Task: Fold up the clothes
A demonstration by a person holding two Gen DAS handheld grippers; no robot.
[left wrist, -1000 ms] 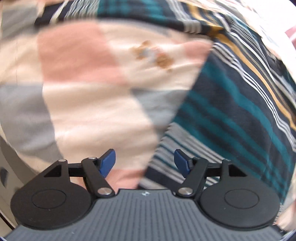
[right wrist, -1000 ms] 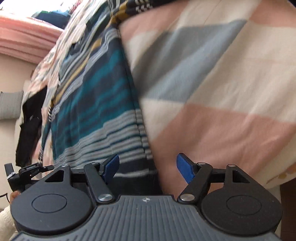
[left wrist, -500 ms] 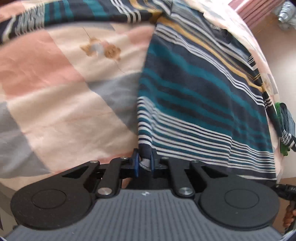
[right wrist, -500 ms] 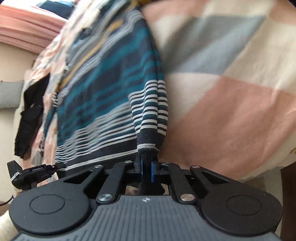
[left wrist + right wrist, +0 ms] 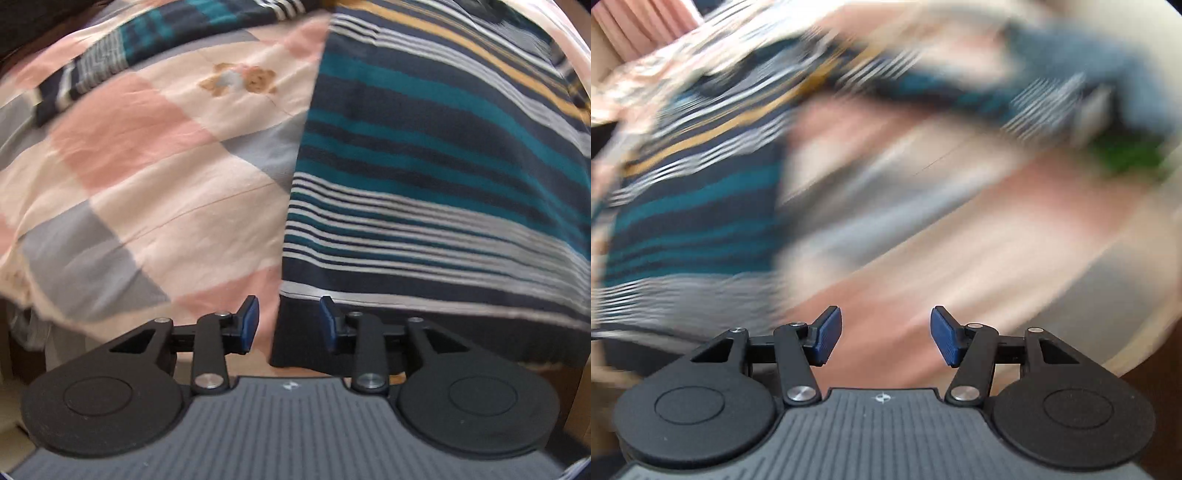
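**At the bed's edge, both tongs let go of the striped sweater**

Between the spread blue pads of the left gripper [image 5: 288, 325] hangs the sweater [image 5: 443, 177] hem, unpinched, likely released to regrip. The right gripper [image 5: 885, 338], also spread, sweeps blurred over the checked bedsheet [image 5: 147, 177]. Half a second ago, both were pinching that hem.

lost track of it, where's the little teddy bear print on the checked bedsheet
In the left wrist view, the teddy bear print sits upper centre on the pink, cream and grey checked bedsheet, just left of the navy-and-teal striped garment.
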